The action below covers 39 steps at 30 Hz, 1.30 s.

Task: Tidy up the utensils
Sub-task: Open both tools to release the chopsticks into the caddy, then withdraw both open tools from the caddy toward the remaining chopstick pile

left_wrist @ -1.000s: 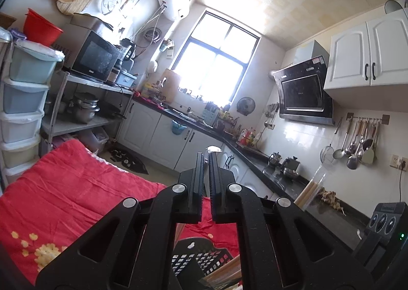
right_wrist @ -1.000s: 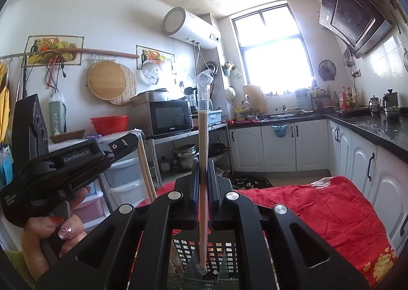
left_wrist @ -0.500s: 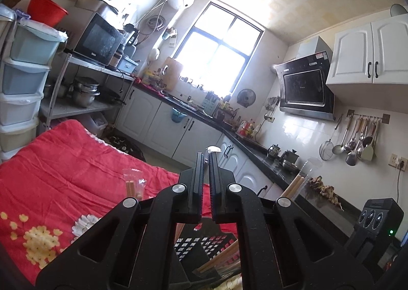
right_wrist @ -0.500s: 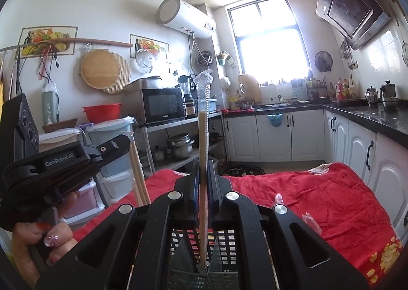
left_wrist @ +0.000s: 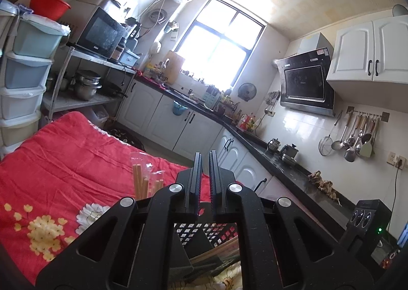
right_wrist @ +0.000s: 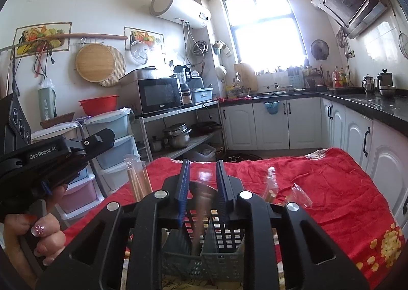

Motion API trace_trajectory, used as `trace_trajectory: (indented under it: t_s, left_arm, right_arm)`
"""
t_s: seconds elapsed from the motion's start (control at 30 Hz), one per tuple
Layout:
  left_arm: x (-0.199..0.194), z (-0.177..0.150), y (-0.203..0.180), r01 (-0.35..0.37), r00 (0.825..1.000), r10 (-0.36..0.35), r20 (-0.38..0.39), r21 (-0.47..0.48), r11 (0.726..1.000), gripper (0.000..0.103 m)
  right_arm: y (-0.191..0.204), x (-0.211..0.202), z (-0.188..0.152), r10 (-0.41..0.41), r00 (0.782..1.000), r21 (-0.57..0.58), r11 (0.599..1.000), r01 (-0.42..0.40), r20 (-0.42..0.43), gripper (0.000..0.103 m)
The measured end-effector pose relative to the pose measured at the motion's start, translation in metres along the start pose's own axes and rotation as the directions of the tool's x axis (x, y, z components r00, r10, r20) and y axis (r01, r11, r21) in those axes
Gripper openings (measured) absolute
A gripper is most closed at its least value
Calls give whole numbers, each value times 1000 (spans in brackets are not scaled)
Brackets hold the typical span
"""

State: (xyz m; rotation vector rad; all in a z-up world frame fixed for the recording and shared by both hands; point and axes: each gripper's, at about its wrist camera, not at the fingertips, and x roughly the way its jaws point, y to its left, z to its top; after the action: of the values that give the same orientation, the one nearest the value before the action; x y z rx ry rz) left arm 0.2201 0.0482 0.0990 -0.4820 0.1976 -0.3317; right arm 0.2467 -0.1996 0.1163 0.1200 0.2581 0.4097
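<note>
A dark slotted utensil basket (right_wrist: 224, 246) stands on the red cloth right under my right gripper (right_wrist: 202, 188). The right gripper is open; a blurred chopstick pair in clear wrap (right_wrist: 200, 213) falls between its fingers into the basket. My left gripper (left_wrist: 204, 183) is open by a narrow gap and empty, above the same basket (left_wrist: 204, 234), where wooden chopsticks (left_wrist: 216, 249) lie slanted. Wrapped chopsticks (left_wrist: 140, 180) stand upright at the basket's left; they also show in the right wrist view (right_wrist: 139, 183).
A red flowered cloth (left_wrist: 51, 188) covers the table. Loose clear wrappers (right_wrist: 293, 193) lie on it beyond the basket. Stacked plastic drawers (left_wrist: 23, 81) and a metal shelf with pots stand to the left. Black kitchen counters (left_wrist: 280, 165) run along the right.
My right gripper opened and let go of the wrapped chopsticks, which drop into the basket. My left gripper opened slightly, the chopstick it held is gone, and both views tilted down.
</note>
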Motion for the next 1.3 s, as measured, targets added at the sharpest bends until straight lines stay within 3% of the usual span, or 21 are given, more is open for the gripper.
trace_trajectory:
  t_s: [0.27,0.5,0.87,1.13,1.3]
  left_arm:
    - [-19,4,9,-64,998,64,-15,-53,997,35]
    - [-32,4,17,-114,991,108,-74,-83,990,50]
    - [-48,-8,21,-111,986,98,-135,-91,990,79]
    - [-61,-20,18,-108,984,93,-152,-91,990,92]
    - [-67,-27,22,-119,981,100,-167,-106,987,92]
  right_arm:
    - [6,-13,1,3,998,-13,1000,-4,-62,34]
    - [11,-21,-1,-3,994,-8,1000,2,-109,35]
    - [10,-44,-7,-11,987,14,1000,14,-162,40]
    - [12,-60,-14,-2,983,13,1000,4,-183,41]
    - [15,-69,-20,8,980,14,1000,-5,-200,42]
